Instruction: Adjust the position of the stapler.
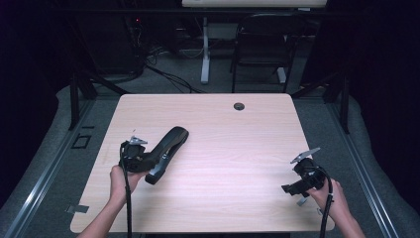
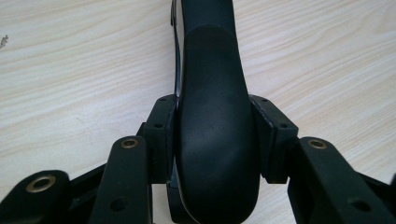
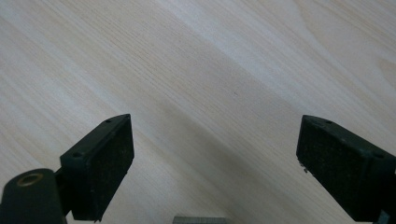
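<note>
Clamping black handle [image 2: 215, 140], left hand-held gripper [image 2: 215, 135].

The black stapler [image 1: 166, 153] is long, curved and matte, with a rounded, smooth top. It sits on the left half of the counter [image 1: 237, 148], slanting up to the right, its near end clamped between gripper pads.
</note>
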Motion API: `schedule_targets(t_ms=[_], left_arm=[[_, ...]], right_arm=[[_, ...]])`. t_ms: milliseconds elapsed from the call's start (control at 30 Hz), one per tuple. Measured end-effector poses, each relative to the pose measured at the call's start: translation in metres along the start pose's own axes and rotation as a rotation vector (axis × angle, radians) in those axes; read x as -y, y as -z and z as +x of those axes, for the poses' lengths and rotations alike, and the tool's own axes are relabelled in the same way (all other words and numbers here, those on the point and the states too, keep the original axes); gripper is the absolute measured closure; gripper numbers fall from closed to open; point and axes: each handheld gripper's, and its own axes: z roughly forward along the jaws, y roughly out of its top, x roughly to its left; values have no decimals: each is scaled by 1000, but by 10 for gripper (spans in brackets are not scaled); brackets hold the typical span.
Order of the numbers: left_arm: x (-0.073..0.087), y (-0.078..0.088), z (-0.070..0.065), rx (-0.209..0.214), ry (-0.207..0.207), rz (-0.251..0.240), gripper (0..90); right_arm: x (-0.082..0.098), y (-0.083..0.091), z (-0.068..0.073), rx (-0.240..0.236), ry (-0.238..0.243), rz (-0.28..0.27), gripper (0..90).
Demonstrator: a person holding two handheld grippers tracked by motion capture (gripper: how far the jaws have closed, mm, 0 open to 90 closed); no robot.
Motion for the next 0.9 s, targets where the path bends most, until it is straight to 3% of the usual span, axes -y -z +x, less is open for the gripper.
schedule_targets(t_ms=[267, 433, 700, 900], left_arm=[[0, 1, -3, 9, 11, 10, 556], [1, -1, -7, 50, 28, 19, 534], [3, 2, -16, 54, 5, 39, 524], [3, 5, -19, 88, -4, 52, 499]], right_arm=[[0, -2, -1, -7, -4, 6, 106], [0, -1, -1, -2, -2, 1, 105], [0, -1, -1, -1, -2, 4, 105], [0, -1, -1, -1, -2, 5, 105]])
